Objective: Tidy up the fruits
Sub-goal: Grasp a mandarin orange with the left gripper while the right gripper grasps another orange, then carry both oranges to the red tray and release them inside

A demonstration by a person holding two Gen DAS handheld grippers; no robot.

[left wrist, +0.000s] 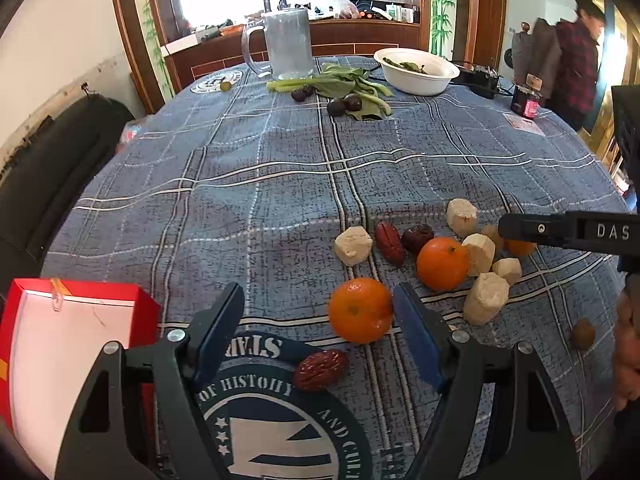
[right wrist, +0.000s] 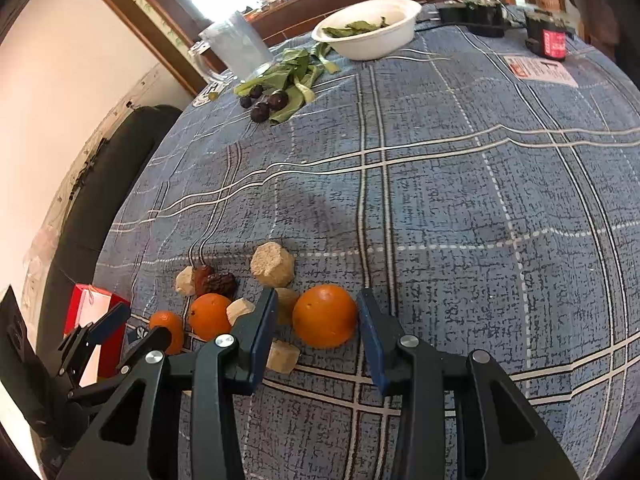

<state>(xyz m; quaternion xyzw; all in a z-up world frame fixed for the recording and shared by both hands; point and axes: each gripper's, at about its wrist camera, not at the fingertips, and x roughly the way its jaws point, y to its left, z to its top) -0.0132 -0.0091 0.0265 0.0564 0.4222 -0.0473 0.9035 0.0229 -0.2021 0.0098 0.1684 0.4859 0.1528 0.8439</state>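
Three oranges lie among red dates and beige chunks on the blue plaid tablecloth (left wrist: pixel 260 184). My left gripper (left wrist: pixel 318 286) is open. Its right finger touches the nearest orange (left wrist: pixel 360 310), its left finger stands well apart, and a red date (left wrist: pixel 320 368) lies between the fingers. My right gripper (right wrist: pixel 318 293) is open around another orange (right wrist: pixel 325 316). The right pad is close against that orange and a gap shows at the left pad. The third orange (left wrist: pixel 442 262) sits between the two. A red box (left wrist: pixel 80 340) with a pale inside stands at the near left.
Beige chunks (left wrist: pixel 486 298) and dark dates (left wrist: pixel 416 236) crowd the oranges. At the far side are a glass mug (left wrist: pixel 286 42), a white bowl (left wrist: pixel 416 70), leafy greens with dark plums (left wrist: pixel 344 104) and a jar (left wrist: pixel 528 100). A person (left wrist: pixel 576 60) stands beyond the table.
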